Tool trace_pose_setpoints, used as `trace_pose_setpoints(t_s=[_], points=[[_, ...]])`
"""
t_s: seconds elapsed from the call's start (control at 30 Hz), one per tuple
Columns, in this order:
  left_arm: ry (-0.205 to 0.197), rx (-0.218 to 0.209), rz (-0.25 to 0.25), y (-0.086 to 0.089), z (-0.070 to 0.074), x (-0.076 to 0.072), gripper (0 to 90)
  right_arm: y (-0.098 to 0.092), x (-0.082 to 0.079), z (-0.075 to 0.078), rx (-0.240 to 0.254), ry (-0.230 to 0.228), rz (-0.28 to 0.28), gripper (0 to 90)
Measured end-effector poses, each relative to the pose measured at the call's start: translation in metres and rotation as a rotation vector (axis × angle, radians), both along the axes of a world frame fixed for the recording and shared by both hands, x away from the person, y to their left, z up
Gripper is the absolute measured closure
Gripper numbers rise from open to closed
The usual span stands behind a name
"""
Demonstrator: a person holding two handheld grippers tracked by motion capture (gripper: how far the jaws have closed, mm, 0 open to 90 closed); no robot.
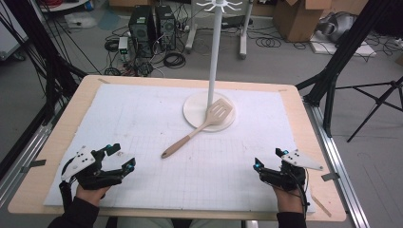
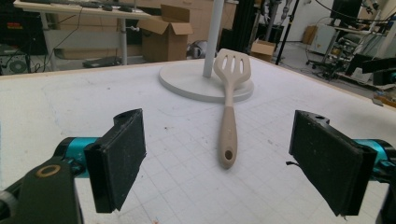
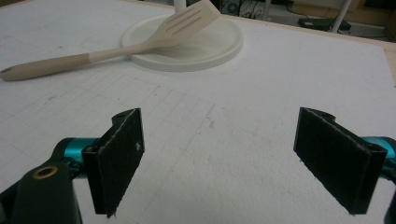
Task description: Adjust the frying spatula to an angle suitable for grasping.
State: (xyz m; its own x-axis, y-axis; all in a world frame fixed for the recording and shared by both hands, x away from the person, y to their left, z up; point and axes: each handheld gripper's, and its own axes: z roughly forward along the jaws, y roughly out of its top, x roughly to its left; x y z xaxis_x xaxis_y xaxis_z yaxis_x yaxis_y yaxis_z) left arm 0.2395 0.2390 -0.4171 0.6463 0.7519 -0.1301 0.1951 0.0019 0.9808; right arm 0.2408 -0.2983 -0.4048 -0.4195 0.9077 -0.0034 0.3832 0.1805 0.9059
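Observation:
A beige slotted spatula (image 1: 197, 129) lies on the white gridded mat, its blade resting on the round base (image 1: 194, 113) of a white pole stand (image 1: 215, 52), its handle pointing toward the near left. My left gripper (image 1: 119, 157) rests at the near left of the mat, open and empty. In the left gripper view the spatula (image 2: 229, 126) lies ahead between the wide jaws of the gripper (image 2: 219, 163). My right gripper (image 1: 268, 159) sits at the near right, open and empty. Its own view has the spatula (image 3: 107, 49) far ahead to the left of the gripper (image 3: 219, 161).
The mat (image 1: 142, 118) covers a wooden table (image 1: 66, 123). Hooks top the stand. Black frame struts stand at both sides of the table. Computers, cables and cardboard boxes sit on the floor beyond the far edge.

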Motion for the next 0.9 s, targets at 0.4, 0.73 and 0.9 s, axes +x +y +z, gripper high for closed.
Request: trace_pose_setpoints(t_s=[0.4, 0.73, 0.9], points=[[0.001, 0.006, -0.019, -0.0055, -0.0008, 0.0017, 19.4, -0.0034, -0.0057, 0.0004, -0.002, 0.003, -0.008, 14.9], [0.005, -0.004, -0.037, -0.0057, 0.0002, -0.0011, 19.5, -0.0012, -0.0075, 0.0012, 0.015, 0.005, -0.016, 14.9], [-0.006, -0.006, -0.030, -0.0040, 0.0032, -0.0013, 20.8, -0.0012, -0.0073, 0.0011, 0.015, 0.005, -0.009, 14.9]])
